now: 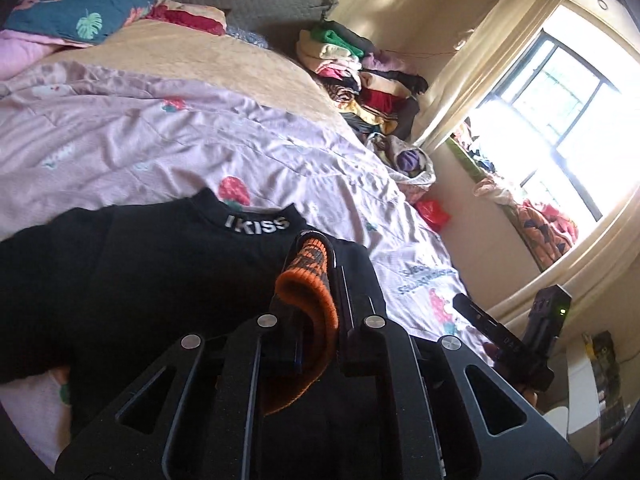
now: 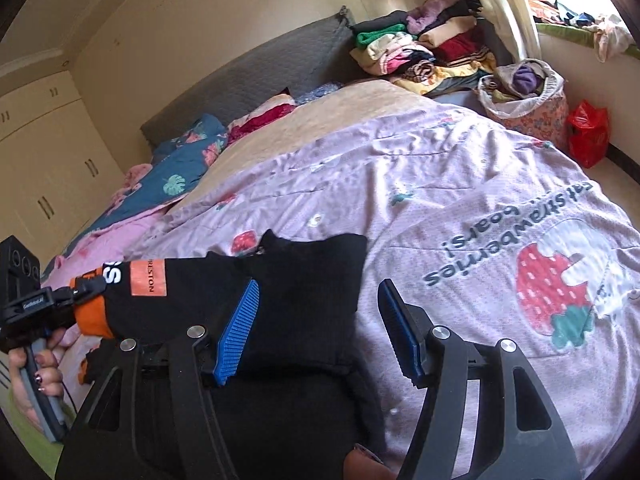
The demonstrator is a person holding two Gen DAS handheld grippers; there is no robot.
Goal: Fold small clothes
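Black sweater (image 1: 160,280) is lying at the lower left of the frame on the pink blanket (image 1: 160,140). My left tongs (image 1: 316,280) are clamping its orange cuff (image 1: 312,304); my right tongs (image 2: 320,320) are standing apart, empty. Folding is only beginning.

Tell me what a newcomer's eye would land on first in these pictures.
First the black top with IKISS on its collar, lying on the pink strawberry quilt, its orange cuff pinched in the shut jaws of the left gripper. Next the right gripper, jaws open over the top's dark cloth. Behind, a heap of folded clothes sits at the head of the bed beside the bright window.
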